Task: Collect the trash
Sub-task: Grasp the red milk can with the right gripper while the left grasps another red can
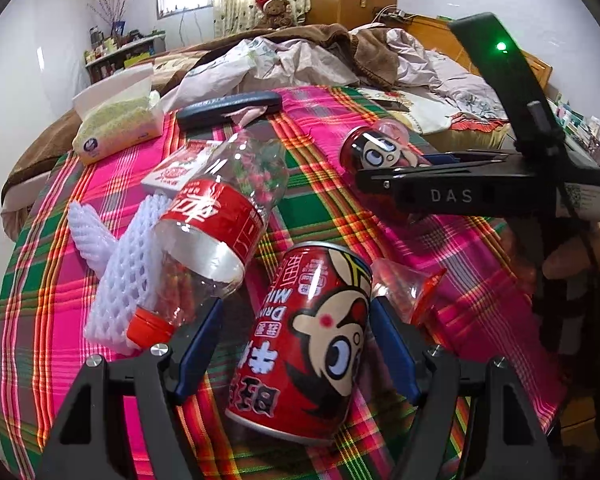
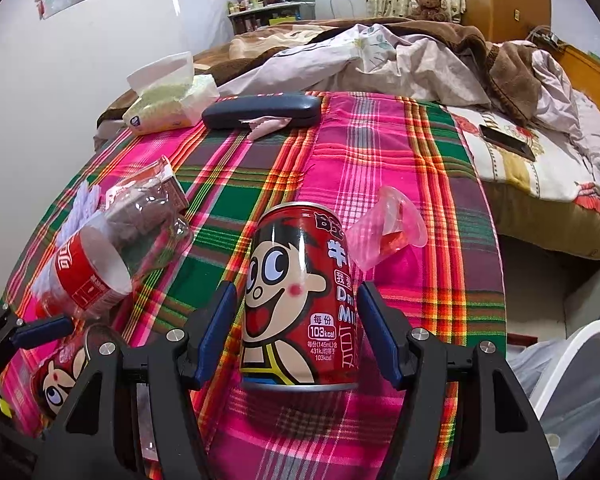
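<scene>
Right tongs (image 2: 298, 332) stand wide, one blue pad on each side of an upright red milk can (image 2: 300, 300), with daylight visible between pads and can on both sides; no grip yet. Left tongs (image 1: 296, 344) are likewise wide, straddling a second red can (image 1: 308, 344) that lies on its side, tilted across the gap.

Both cans rest on the plaid-covered bed (image 2: 380, 152). Other trash lies close by: an empty plastic bottle (image 1: 216, 220) with a red cap on white foam netting (image 1: 112, 264) at left, and a crumpled clear wrapper (image 2: 388, 232) just right of the upright can. A lined white bin (image 2: 576, 380) sits at near right, below the bed edge.

Judgement: the step in hand is closing on the cans.

- Right side: centre the can between the pads, close squarely at mid-height; thin walls may dent, so squeeze moderately.
- Left side: the lying can may roll; align the pads across its round body before closing.
- Keep clear of the wrapper, so that it is not swept off.
</scene>
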`<control>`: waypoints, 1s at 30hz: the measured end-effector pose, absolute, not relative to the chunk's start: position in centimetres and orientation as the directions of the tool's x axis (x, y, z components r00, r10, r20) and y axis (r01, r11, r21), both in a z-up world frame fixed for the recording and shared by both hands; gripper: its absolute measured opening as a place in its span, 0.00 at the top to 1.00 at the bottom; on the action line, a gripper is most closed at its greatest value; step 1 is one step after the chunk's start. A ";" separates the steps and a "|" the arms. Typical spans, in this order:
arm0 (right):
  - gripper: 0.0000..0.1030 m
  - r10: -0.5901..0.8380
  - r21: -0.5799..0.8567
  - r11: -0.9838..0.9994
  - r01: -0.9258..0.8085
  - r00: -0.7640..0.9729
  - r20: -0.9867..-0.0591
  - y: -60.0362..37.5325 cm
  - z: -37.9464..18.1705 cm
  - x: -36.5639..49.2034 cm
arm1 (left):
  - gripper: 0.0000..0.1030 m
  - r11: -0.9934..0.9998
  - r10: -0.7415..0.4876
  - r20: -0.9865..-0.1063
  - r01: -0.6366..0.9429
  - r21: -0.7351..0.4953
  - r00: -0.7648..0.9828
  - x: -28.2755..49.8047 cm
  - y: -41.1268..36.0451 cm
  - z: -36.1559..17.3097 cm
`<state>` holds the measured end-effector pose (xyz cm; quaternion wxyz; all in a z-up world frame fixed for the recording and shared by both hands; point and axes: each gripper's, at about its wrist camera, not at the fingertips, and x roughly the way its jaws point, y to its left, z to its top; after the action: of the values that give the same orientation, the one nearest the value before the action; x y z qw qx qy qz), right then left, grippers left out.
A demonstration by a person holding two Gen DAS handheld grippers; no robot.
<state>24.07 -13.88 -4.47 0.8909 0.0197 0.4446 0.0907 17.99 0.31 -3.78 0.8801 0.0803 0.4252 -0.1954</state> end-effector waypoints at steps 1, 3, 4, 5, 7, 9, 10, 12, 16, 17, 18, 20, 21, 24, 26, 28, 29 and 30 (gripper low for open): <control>0.38 0.178 0.114 0.983 -0.145 0.588 -0.789 -13.8 -4.5 24.1 | 0.26 0.914 -0.273 -0.782 0.405 -0.029 0.560 18.0 0.3 -3.9; 0.38 0.182 0.119 0.982 -0.145 0.584 -0.791 -13.8 -4.6 24.1 | 0.28 0.916 -0.276 -0.786 0.400 -0.040 0.553 17.9 0.4 -4.1; 0.40 0.188 0.126 0.981 -0.146 0.584 -0.790 -13.8 -4.6 24.0 | 0.32 0.916 -0.280 -0.786 0.400 -0.046 0.551 17.9 0.5 -4.1; 0.42 0.194 0.131 0.980 -0.149 0.584 -0.788 -13.9 -4.6 24.0 | 0.34 0.915 -0.286 -0.786 0.399 -0.055 0.548 17.8 0.5 -4.1; 0.47 0.182 0.121 0.983 -0.141 0.585 -0.790 -13.9 -4.7 24.0 | 0.41 0.918 -0.290 -0.786 0.391 -0.067 0.546 17.9 0.8 -4.2; 0.47 0.189 0.133 0.982 -0.136 0.587 -0.788 -14.2 -4.7 23.9 | 0.42 0.922 -0.289 -0.787 0.380 -0.076 0.545 17.8 0.9 -4.3; 0.47 0.190 0.136 0.981 -0.135 0.587 -0.787 -14.2 -4.7 23.9 | 0.42 0.923 -0.289 -0.787 0.377 -0.078 0.546 17.8 0.9 -4.2; 0.47 0.190 0.136 0.982 -0.134 0.590 -0.785 -14.2 -4.8 23.7 | 0.43 0.924 -0.290 -0.786 0.374 -0.081 0.546 17.7 0.9 -4.2; 0.47 0.184 0.131 0.983 -0.132 0.602 -0.777 -14.2 -4.7 23.5 | 0.43 0.930 -0.288 -0.783 0.355 -0.092 0.551 17.6 1.1 -4.0; 0.47 0.185 0.131 0.982 -0.133 0.605 -0.775 -14.2 -4.6 23.4 | 0.43 0.932 -0.285 -0.784 0.351 -0.091 0.552 17.5 1.2 -4.0; 0.47 0.187 0.133 0.982 -0.134 0.610 -0.770 -14.2 -4.5 23.2 | 0.44 0.932 -0.283 -0.785 0.351 -0.090 0.551 17.5 1.2 -4.0; 0.47 0.190 0.137 0.982 -0.134 0.617 -0.764 -14.3 -4.3 22.9 | 0.44 0.937 -0.276 -0.782 0.336 -0.091 0.559 17.4 1.4 -4.0; 0.48 0.193 0.140 0.981 -0.133 0.620 -0.760 -14.4 -4.3 22.8 | 0.44 0.937 -0.279 -0.780 0.335 -0.094 0.561 17.3 1.5 -3.8; 0.47 0.200 0.151 0.980 -0.130 0.626 -0.754 -14.6 -4.2 22.4 | 0.44 0.939 -0.284 -0.772 0.330 -0.102 0.569 17.0 1.5 -3.5; 0.48 0.203 0.157 0.979 -0.129 0.629 -0.751 -14.7 -4.1 22.0 | 0.44 0.941 -0.281 -0.770 0.322 -0.103 0.573 16.8 1.6 -3.5; 0.48 0.208 0.165 0.978 -0.127 0.631 -0.747 -15.0 -4.0 21.6 | 0.44 0.942 -0.283 -0.767 0.318 -0.109 0.575 16.6 1.7 -3.4; 0.48 0.211 0.170 0.977 -0.125 0.634 -0.744 -15.1 -3.9 21.3 | 0.44 0.942 -0.285 -0.766 0.315 -0.113 0.577 16.5 1.7 -3.3; 0.48 0.214 0.176 0.977 -0.124 0.638 -0.740 -15.3 -3.8 21.0 | 0.44 0.942 -0.289 -0.763 0.315 -0.118 0.578 16.4 1.8 -3.2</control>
<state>20.98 -15.29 -3.78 0.9034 0.0545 0.4150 0.0936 16.38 1.79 -3.22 0.8881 0.0154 0.4268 -0.1702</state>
